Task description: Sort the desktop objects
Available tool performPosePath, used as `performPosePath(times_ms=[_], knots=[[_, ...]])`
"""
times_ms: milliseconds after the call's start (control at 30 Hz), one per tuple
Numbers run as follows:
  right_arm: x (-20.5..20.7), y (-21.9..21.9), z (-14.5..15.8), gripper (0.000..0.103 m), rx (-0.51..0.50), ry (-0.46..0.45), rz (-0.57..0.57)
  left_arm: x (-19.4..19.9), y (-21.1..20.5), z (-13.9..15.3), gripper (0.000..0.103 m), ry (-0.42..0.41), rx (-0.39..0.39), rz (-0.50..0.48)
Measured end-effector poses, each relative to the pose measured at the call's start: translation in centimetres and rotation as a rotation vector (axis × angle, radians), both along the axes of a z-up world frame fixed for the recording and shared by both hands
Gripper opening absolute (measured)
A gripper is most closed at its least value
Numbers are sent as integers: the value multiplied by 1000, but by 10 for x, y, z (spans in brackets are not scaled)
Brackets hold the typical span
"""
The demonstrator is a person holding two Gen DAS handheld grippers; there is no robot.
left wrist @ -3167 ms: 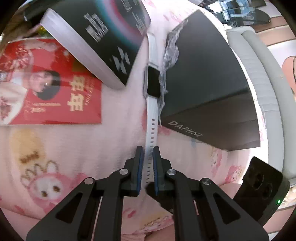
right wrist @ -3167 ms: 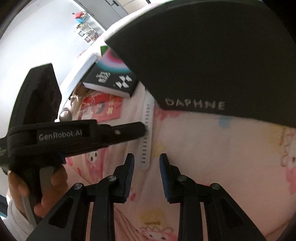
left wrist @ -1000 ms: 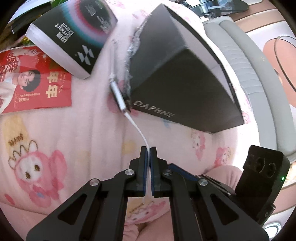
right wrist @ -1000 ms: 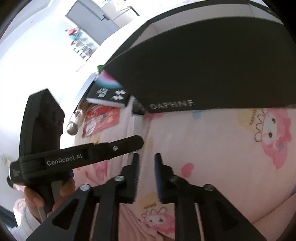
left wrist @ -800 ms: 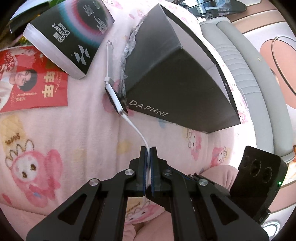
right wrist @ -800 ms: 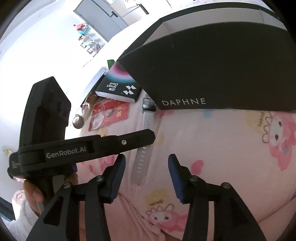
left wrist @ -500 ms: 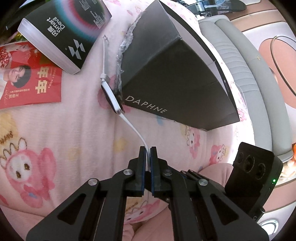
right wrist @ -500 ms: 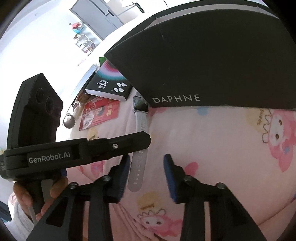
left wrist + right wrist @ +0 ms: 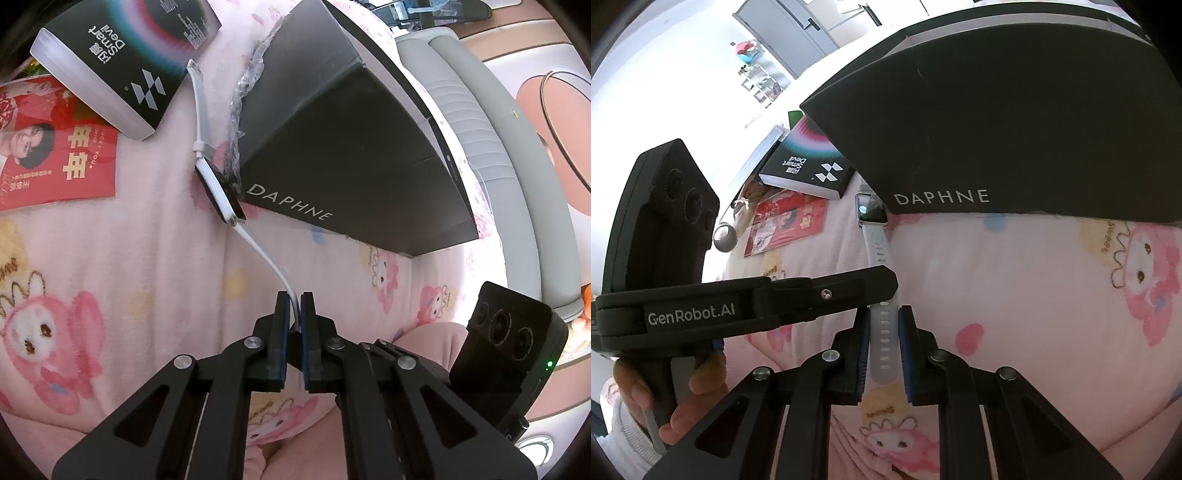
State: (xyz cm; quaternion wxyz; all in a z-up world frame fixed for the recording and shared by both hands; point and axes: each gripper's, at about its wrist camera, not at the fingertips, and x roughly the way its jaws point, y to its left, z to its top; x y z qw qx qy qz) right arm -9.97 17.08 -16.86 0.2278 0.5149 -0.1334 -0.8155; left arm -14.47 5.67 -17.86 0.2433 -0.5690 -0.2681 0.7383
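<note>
A white smartwatch (image 9: 221, 192) lies on the pink cartoon blanket, its face tipped up against the black DAPHNE box (image 9: 343, 147). My left gripper (image 9: 294, 306) is shut on the near end of its strap. In the right wrist view the watch (image 9: 873, 213) runs toward me, and my right gripper (image 9: 882, 321) has its jaws close on both sides of the strap end (image 9: 882, 343), with a thin gap still showing. The left gripper (image 9: 886, 280) crosses in front from the left.
A black "Smart Devi" book (image 9: 122, 62) and a red booklet (image 9: 55, 147) lie left of the watch. A grey sofa edge (image 9: 480, 122) runs behind the box. A small metal cup (image 9: 724, 236) stands at the far left.
The left gripper has pulled the strap, lifting and turning the watch on edge against the box. The right gripper opened wide, moved over the strap end, and its jaws have narrowed around it.
</note>
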Motion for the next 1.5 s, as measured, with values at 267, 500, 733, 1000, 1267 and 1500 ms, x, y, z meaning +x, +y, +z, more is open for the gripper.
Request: performPosePath(times_ms=[267,500,733,1000,1267,1500], knots=[[-3,19,0,3,43,12,-109,-2,-13,-1,3,-13,3,50],[-2,19,1,3,63,22,-122,-5,-15,-5,3,-27,-22,69],[-4,30,1,3,130,30,-199,-6,-19,-9,3,-40,-34,78],[-6,28,19,5,113,81,-186,-6,-32,-7,3,-31,-21,135],[-34,-10,6,25,146,53,-44,-10,-37,-9,3,-26,-41,157],[-34,1,0,4,174,58,-70,-9,-43,-7,13,-22,-30,173]])
